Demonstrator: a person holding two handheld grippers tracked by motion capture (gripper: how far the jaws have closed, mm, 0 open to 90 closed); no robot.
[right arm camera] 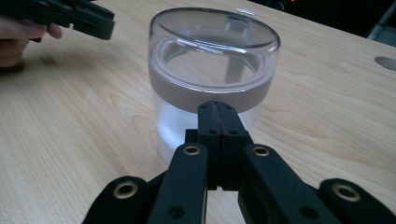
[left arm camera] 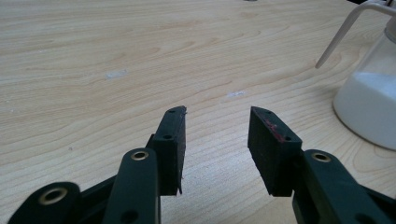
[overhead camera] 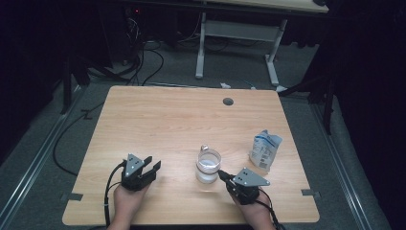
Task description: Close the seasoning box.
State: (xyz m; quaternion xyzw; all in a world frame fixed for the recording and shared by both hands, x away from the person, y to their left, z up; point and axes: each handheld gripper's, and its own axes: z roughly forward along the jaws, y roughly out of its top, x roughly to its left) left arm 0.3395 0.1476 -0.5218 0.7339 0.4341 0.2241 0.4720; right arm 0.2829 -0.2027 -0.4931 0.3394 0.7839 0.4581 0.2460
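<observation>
The left tongs (overhead camera: 154, 168) rest on the wooden counter (overhead camera: 163, 120), their jaws apart with nothing between them. A clear jar (overhead camera: 208, 166) stands upright in the middle, lid on top, white stuff inside. The right tongs (overhead camera: 221, 173) point at its side with jaws pressed together, perhaps just touching it. Farther right stands a white pouch (overhead camera: 265, 150); its writing is too small to read.

a light wooden table (overhead camera: 158, 120) stands on grey carpet (overhead camera: 306, 139) in a dark room. behind it, a white-legged desk (overhead camera: 239, 28) and black cables (overhead camera: 139, 62).
</observation>
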